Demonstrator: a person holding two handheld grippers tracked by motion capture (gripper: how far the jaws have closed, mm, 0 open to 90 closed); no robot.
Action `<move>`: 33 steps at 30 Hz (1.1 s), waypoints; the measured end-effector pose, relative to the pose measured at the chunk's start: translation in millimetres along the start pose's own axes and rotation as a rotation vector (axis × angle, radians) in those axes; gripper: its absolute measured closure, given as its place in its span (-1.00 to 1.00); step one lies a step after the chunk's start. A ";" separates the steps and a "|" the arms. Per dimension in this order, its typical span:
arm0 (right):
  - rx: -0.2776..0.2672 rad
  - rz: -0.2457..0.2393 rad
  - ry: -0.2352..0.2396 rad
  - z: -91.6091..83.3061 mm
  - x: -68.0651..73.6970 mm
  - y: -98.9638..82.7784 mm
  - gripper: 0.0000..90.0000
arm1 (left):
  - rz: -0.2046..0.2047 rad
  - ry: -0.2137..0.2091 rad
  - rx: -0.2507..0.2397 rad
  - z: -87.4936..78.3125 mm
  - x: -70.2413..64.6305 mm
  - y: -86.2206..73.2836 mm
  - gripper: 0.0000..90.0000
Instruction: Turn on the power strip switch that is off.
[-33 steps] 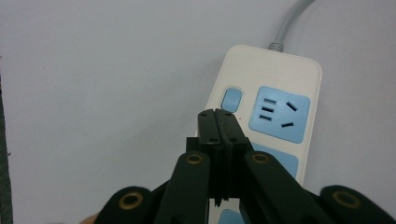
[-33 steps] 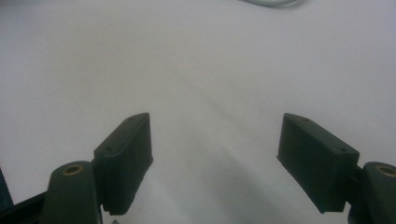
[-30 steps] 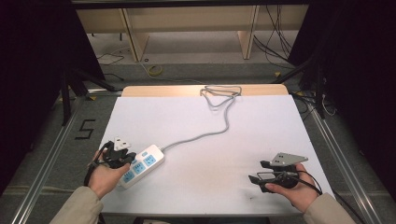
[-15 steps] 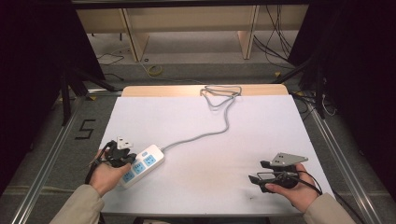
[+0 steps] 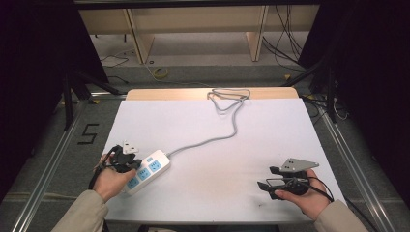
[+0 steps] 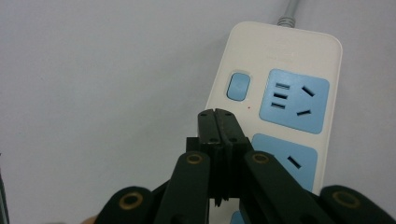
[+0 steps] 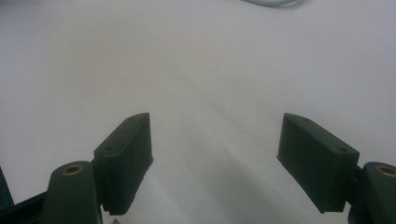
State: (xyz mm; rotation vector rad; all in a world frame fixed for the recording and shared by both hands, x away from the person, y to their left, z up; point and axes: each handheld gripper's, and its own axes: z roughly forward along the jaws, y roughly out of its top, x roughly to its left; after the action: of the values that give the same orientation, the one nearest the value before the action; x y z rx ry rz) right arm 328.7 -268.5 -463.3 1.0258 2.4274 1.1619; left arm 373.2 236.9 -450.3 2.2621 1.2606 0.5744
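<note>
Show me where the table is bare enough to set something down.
Bare: the wide stretch between the power strip and the right gripper, and the far left corner beside the grey cord. Crowded: the near left corner, where the shut left gripper meets the strip, and the cord's coil at the far edge.

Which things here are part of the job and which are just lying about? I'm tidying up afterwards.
Part of the job:
- power strip, white with blue sockets
- its grey cord, running to the table's far edge
- left gripper, shut, over the strip near the blue switch
- right gripper, open above bare table

Lying about:
- wooden shelf
- floor cables
</note>
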 end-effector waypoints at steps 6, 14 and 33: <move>0.000 0.000 0.000 -0.1 0.2 0.0 -0.41 | 0.002 0.009 0.018 1.1 -1.8 2.3 1.00; -0.001 0.001 0.000 -0.1 0.2 0.0 -0.41 | 0.001 0.000 0.029 1.9 -1.1 3.7 1.00; -0.002 0.000 -0.001 -0.7 0.6 -0.1 -0.41 | 0.000 -0.002 0.082 4.2 -0.5 10.1 1.00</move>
State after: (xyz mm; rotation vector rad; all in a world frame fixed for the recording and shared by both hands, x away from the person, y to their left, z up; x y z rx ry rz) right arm 327.9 -268.5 -462.9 1.0258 2.4246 1.1639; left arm 382.1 230.9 -447.7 2.3288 1.3056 0.5286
